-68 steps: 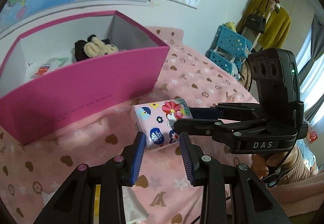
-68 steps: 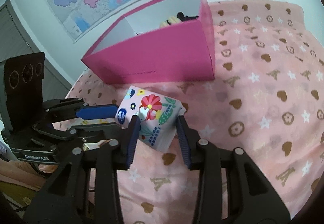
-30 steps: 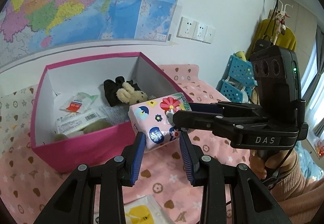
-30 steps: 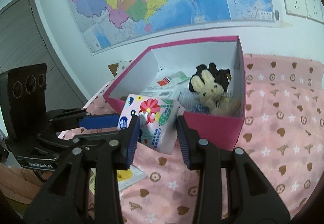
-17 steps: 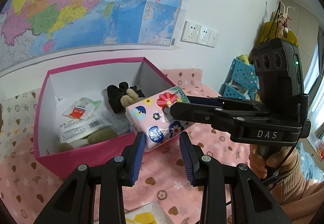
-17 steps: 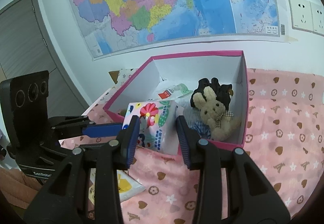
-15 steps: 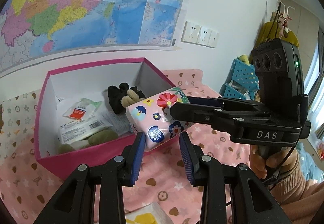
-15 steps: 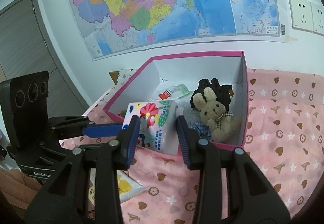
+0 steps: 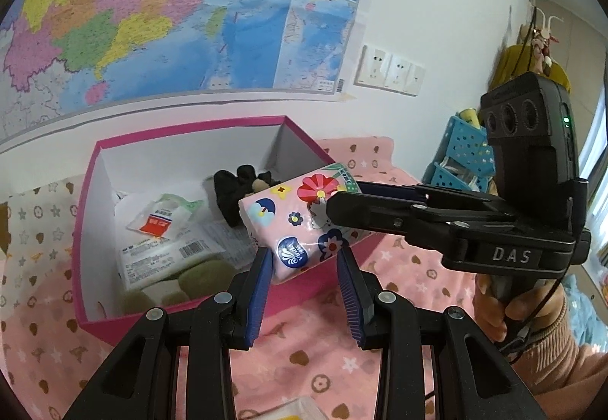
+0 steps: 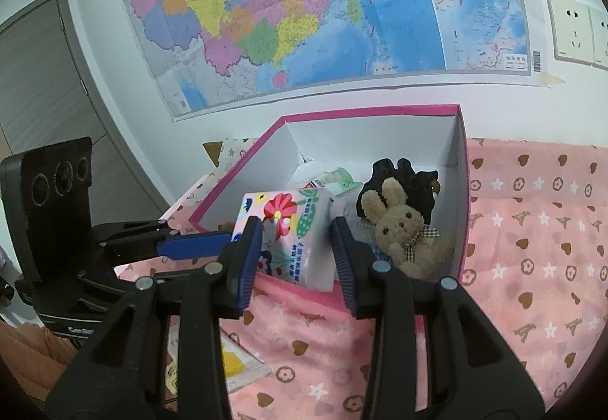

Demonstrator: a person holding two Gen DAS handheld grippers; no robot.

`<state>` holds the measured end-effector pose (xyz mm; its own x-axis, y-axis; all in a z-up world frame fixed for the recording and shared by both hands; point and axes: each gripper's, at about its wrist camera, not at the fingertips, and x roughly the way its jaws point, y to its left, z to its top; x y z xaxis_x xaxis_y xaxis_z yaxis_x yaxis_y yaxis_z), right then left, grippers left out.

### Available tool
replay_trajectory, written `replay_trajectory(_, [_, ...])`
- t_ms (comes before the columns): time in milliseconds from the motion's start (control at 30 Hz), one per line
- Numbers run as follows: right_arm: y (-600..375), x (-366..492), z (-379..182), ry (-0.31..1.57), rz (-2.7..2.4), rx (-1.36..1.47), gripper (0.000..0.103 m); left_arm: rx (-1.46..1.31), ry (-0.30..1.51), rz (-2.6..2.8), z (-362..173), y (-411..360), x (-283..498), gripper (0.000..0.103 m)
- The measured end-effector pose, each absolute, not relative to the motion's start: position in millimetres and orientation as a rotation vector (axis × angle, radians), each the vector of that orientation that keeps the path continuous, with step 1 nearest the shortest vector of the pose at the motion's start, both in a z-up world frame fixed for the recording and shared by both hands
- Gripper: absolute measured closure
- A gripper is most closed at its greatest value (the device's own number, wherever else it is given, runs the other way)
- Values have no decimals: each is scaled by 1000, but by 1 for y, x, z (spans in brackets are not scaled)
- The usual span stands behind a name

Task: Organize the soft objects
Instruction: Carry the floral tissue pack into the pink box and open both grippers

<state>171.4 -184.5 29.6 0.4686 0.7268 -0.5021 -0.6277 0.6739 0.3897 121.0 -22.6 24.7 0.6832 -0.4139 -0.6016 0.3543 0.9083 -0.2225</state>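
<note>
I hold the tissue pack (image 9: 300, 226) with both tools: my right gripper (image 10: 296, 249) is clenched on its sides, and my left gripper (image 9: 304, 268) grasps one end. The pack hangs over the near wall of the pink box (image 10: 461, 192), beside the plush rabbit (image 10: 402, 230). I think the next move is lowering it inside, then releasing.
</note>
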Motion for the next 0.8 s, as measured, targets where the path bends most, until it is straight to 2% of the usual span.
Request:
replay_trajectory(367, [-174,198,20,728,836,189,62,-96,731,-365,17,-15,150,68])
replay_trajectory(800, [-163,233,-16,849,766,227,61,-141,816,-323,-8,-10,186,68])
